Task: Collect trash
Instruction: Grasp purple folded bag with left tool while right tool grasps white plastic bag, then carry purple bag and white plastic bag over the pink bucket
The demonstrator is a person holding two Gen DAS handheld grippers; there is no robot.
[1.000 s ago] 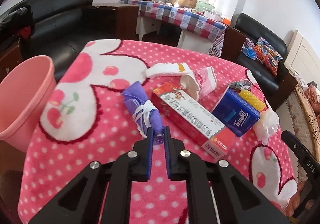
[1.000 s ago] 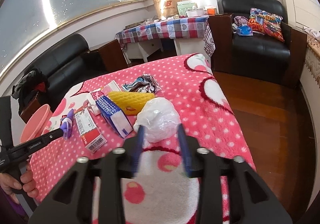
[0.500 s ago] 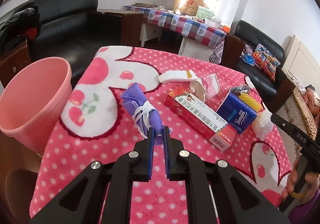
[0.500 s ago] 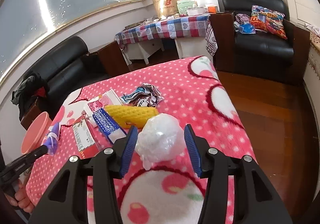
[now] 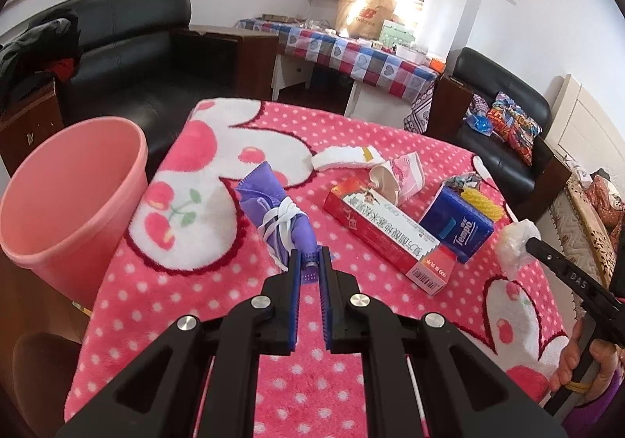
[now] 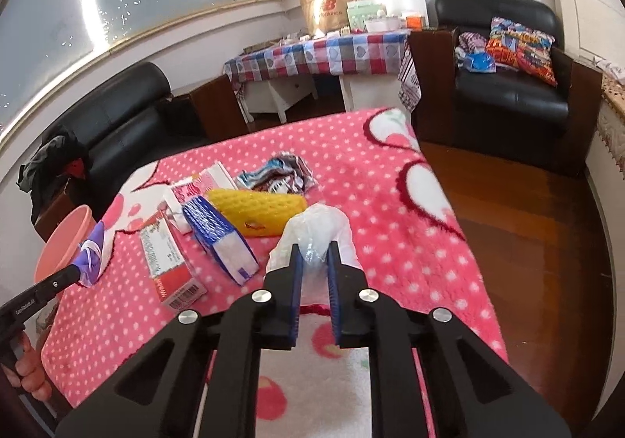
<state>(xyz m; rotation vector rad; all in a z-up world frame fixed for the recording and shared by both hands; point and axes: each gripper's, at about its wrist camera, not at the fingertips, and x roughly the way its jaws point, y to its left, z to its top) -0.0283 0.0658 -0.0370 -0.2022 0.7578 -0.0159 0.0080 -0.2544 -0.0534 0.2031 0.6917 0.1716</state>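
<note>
My left gripper (image 5: pixel 309 262) is shut on the near end of a purple wrapper (image 5: pixel 273 209) tied with white string, held just above the pink dotted blanket (image 5: pixel 203 281). The pink bin (image 5: pixel 74 199) stands off the table's left edge. My right gripper (image 6: pixel 315 256) is closing on a crumpled clear plastic bag (image 6: pixel 318 227), its blue pads pressing the bag's near part. In the left wrist view that bag (image 5: pixel 515 242) shows at the tip of the right gripper. On the blanket lie a red-and-white box (image 5: pixel 390 227), a blue tissue pack (image 5: pixel 457 227) and a yellow foam piece (image 6: pixel 258 211).
A shiny crumpled wrapper (image 6: pixel 279 174), a pink-and-white carton (image 5: pixel 406 174) and a white strip (image 5: pixel 343 158) lie farther back. Black sofas (image 5: pixel 129 47) and an armchair (image 6: pixel 508 86) surround the table. A checked-cloth table (image 6: pixel 312 51) stands behind. Wood floor (image 6: pixel 527 223) lies to the right.
The right gripper's jaws closed from wide apart onto the plastic bag. The left gripper drew back and up with the purple wrapper, bringing more of the pink bin into view.
</note>
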